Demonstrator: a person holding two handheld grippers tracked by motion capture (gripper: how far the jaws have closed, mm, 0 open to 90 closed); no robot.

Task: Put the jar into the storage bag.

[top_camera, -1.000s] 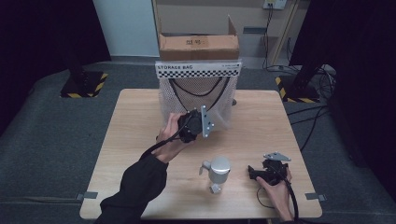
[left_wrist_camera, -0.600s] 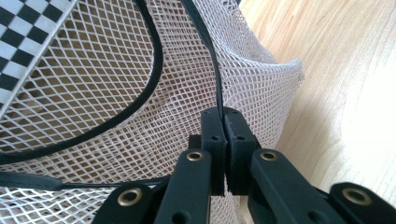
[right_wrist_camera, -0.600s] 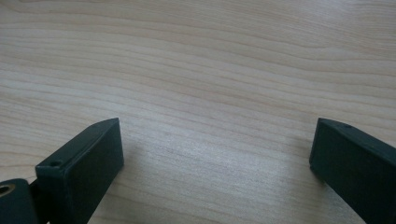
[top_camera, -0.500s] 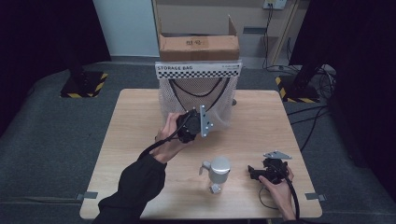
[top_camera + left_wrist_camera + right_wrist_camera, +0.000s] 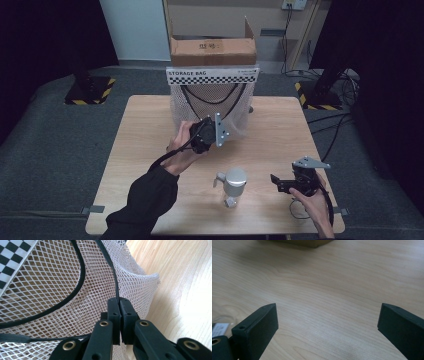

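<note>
A white mesh storage bag (image 5: 210, 100) with a checkered label stands at the back of the wooden table (image 5: 285, 130). My left gripper (image 5: 219, 131) reaches into its front right side. In the left gripper view the left gripper (image 5: 119, 305) is shut on the bag's black cord (image 5: 113, 280) and the mesh (image 5: 75, 307) bulges around the jaws. A silver-capped bottle (image 5: 234, 181) stands upright near the front middle. Right of it, my right gripper (image 5: 278, 183) points left with its jaws wide apart. In the right gripper view the right gripper (image 5: 328, 322) has bare wood between its fingers.
An open cardboard box (image 5: 212, 47) sits on the floor behind the bag. Black stands with yellow-striped bases (image 5: 87, 90) flank the table, and cables (image 5: 335, 130) trail on the floor at the right. A corner of something brown (image 5: 304, 243) shows at the top of the right gripper view.
My right gripper has risen slightly off the table near the front right. The left hand, the bag and the bottle have stayed where they were.
</note>
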